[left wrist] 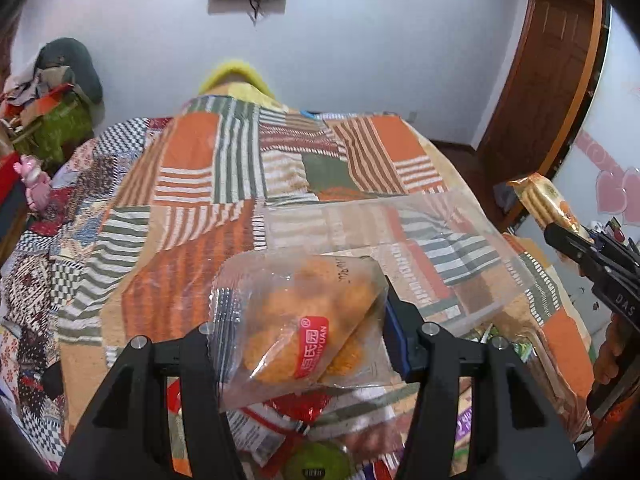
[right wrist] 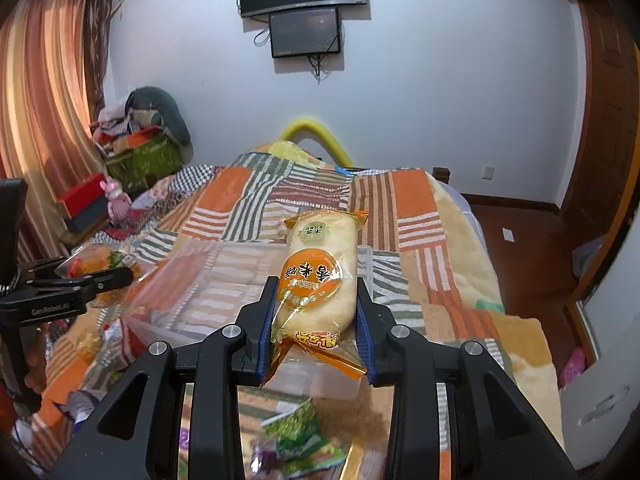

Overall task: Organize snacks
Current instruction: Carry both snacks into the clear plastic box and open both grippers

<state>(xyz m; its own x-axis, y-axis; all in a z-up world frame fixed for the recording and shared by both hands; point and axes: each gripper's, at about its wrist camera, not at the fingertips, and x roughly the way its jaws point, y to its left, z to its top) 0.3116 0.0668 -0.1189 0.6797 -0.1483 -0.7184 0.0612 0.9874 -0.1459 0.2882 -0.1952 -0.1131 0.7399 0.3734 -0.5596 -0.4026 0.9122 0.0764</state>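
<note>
**Both grippers loaded over the bed**

Overall, the bed (right wrist: 420, 216) fills both views, covered by a patchwork quilt (left wrist: 192, 168) of orange, green and striped squares. On the quilt lies a clear bin (left wrist: 400, 236), seen in the right wrist view (right wrist: 224, 276) just ahead of the fingers. Loose snack packets lie on the quilt at the near edge: a red packet (left wrist: 292, 404) in the left wrist view and a green packet (right wrist: 296, 436) in the right wrist view, both blurred.

Left gripper (left wrist: 304, 332): jaws closed on a clear bag (left wrist: 296, 320) of orange-crumbed pieces with a red label. The bag sits between the pads, tilted, above the near corner of the bin. From the right wrist view the same gripper (right wrist: 124, 276) shows at the left edge with the bag (right wrist: 96, 264) at its tips.

Right gripper (right wrist: 316, 312): blue pads pressed on both sides of a rice cracker pack (right wrist: 320, 276), pale with an orange round label and orange ends. The pack points away from the camera, held above the bin's near edge. In the left wrist view this gripper (left wrist: 560, 236) enters from the right, with the pack (left wrist: 544, 200) projecting from its tips, clear of the quilt.

A pink toy (right wrist: 118, 200) stands left of the bed.
</note>
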